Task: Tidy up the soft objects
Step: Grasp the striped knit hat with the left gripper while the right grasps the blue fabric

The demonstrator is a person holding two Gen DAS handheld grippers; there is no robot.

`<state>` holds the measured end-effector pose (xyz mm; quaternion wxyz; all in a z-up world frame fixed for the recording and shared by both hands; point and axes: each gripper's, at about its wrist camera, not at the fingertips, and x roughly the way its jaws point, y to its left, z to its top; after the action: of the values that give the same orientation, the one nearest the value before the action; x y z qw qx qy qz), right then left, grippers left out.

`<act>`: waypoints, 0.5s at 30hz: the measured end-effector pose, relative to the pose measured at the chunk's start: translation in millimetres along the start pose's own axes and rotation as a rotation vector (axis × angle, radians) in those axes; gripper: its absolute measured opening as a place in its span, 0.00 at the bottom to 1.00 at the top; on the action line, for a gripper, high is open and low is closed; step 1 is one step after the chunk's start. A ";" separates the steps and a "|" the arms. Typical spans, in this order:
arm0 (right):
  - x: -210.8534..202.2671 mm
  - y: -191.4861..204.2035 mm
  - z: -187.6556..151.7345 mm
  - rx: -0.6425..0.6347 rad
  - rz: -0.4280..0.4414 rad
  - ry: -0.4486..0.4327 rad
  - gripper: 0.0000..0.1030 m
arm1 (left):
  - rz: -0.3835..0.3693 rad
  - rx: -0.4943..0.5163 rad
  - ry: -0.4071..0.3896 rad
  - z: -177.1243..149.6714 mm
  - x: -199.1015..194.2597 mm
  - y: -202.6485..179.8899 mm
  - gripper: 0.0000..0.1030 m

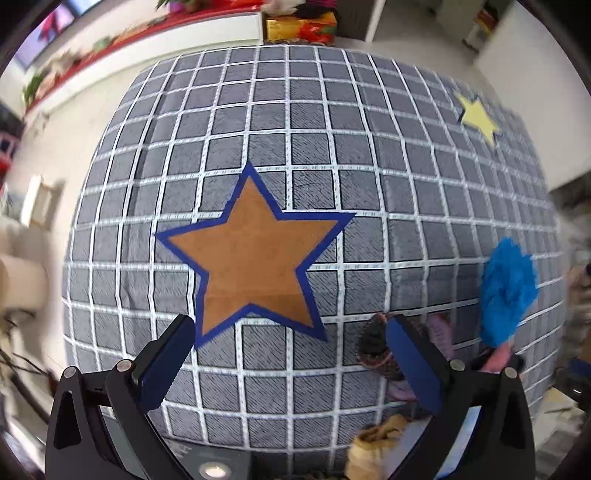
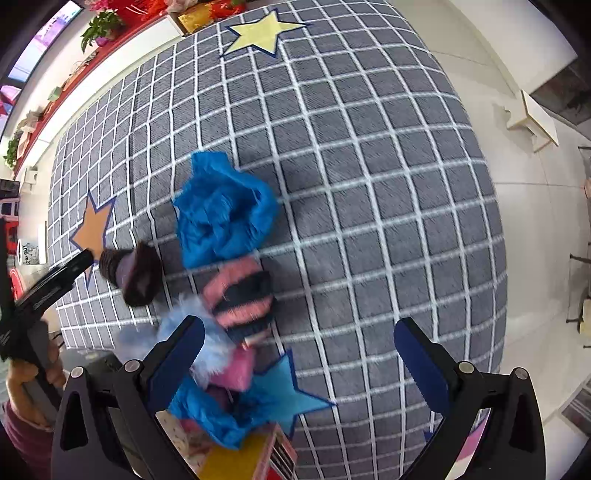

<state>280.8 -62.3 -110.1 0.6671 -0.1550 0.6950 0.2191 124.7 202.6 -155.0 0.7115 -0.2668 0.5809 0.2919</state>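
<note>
Soft items lie in a heap on the grey checked rug [image 2: 369, 184]: a fluffy blue piece [image 2: 221, 206], a pink and dark striped piece [image 2: 240, 288], a brown and purple sock-like piece [image 2: 133, 273], pale blue fluff [image 2: 207, 332] and another blue piece [image 2: 207, 413]. My right gripper [image 2: 299, 354] is open and empty above the heap's near edge. My left gripper [image 1: 288, 358] is open and empty over the rug, just below the orange star [image 1: 251, 258]. The blue piece [image 1: 506, 288] and the brown piece [image 1: 376, 343] show at its right.
A yellow star [image 2: 258, 33] marks the rug's far end and a blue star [image 2: 284, 391] its near end. A pink and yellow box [image 2: 251, 458] lies at the near edge. A shelf with plants [image 2: 99, 26] runs along the far wall. A tan soft item [image 1: 373, 446] sits near the left gripper.
</note>
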 end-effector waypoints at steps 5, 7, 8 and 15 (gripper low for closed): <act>15.3 22.2 23.1 -0.056 -0.026 -0.018 1.00 | -0.098 0.028 0.012 -16.2 -9.3 -30.2 1.00; 21.2 28.6 30.0 -0.071 -0.031 -0.022 1.00 | -0.125 0.041 0.027 -20.8 -7.4 -48.5 1.00; 24.6 32.0 34.2 -0.077 -0.033 -0.024 1.00 | -0.115 0.053 0.030 -22.1 -3.9 -55.8 1.00; 69.9 54.2 60.3 -0.099 -0.067 0.009 1.00 | -0.051 0.057 0.086 -20.5 49.0 -69.8 1.00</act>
<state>300.7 20.3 -175.1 0.6626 -0.2119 0.6807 0.2298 169.1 145.0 -204.1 0.7003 -0.2735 0.6120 0.2454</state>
